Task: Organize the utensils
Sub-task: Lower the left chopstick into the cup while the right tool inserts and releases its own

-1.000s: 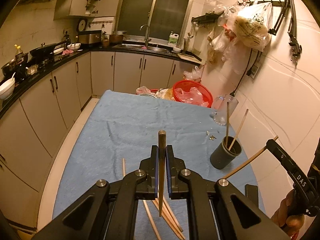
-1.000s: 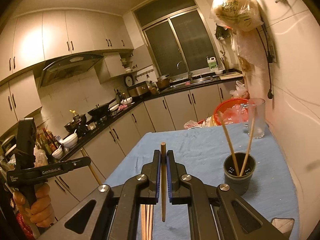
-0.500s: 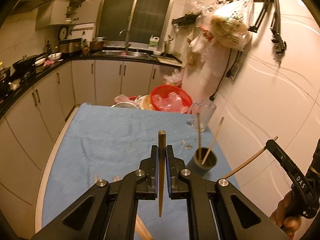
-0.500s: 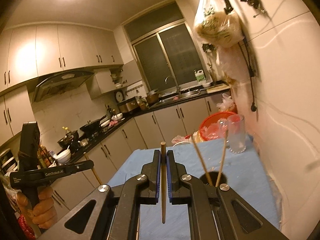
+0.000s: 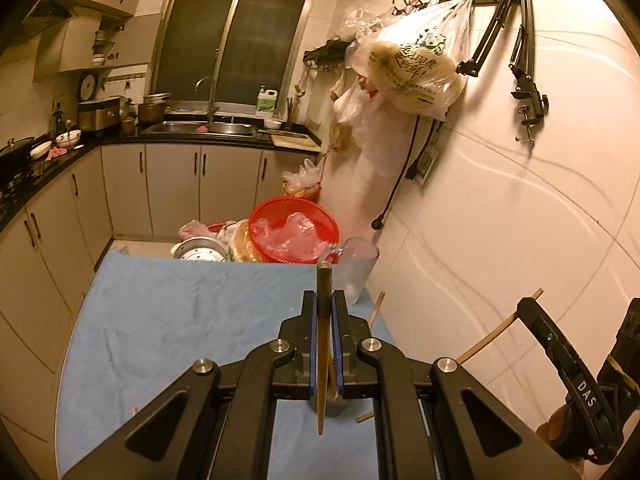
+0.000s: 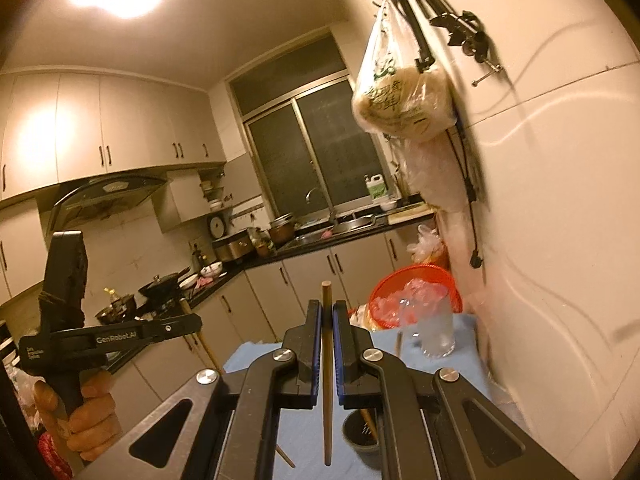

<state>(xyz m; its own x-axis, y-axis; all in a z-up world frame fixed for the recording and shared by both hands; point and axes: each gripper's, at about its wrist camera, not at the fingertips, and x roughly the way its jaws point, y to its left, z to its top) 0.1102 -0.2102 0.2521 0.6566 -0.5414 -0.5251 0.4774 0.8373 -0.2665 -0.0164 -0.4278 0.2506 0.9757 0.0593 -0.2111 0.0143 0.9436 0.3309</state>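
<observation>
1. The left tongs point(image 5: 324, 344) were pinching one dark wooden chopstick point(image 5: 323, 340) upright between their pads, its tip sticking up past the fingers and its lower end hanging below them.
2. The right tongs point(image 6: 327, 344) were likewise pinching a second chopstick point(image 6: 327, 380) upright, held above the blue-covered counter point(image 6: 304, 432).
3. Just beside the lower end of that second chopstick stood the dark utensil cup point(image 6: 360, 436), with at least one stick point(image 6: 370, 426) leaning inside it.
4. In the left wrist view the cup was hidden behind the tongs; only the top of a stick point(image 5: 377, 308) showed past the right finger.
5. A clear glass point(image 6: 434, 330) stood farther back on the counter near the wall, with a red basket point(image 6: 412, 284) behind it.
6. A loose stick end point(image 6: 285, 456) lay on the cloth below the left finger of the right tongs.
</observation>
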